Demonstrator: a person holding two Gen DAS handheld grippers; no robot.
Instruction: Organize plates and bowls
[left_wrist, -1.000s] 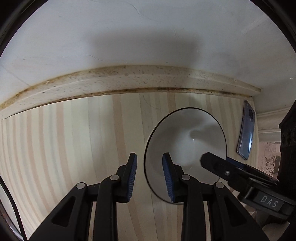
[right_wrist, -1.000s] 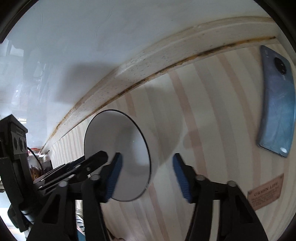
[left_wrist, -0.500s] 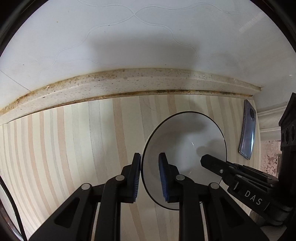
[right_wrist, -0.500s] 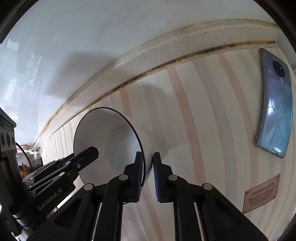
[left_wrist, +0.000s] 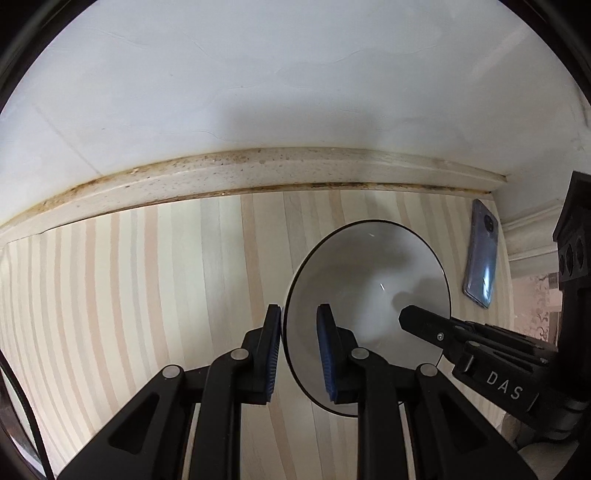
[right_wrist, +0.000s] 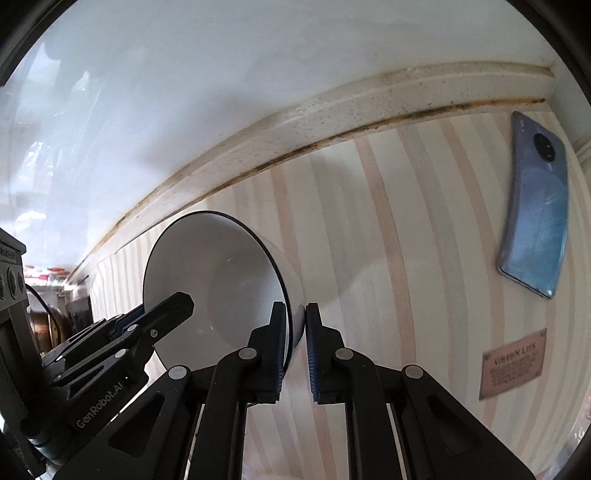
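Nearby, phone beside bowl; right gripper clamps rim, left gripper jaws straddle rim loosely.

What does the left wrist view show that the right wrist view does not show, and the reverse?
Only the left wrist view shows the full round inside of the white bowl, and the "DAS" lettering on the right gripper at the bowl's far rim.

Only the right wrist view shows the bowl's outer wall, the brown label on the striped mat, the "GenRobot.AI" lettering on the left gripper, and clutter at the far left.

Both show the bowl with a gripper at each side of its rim, the mat, the blue phone, and the stained backsplash edge.
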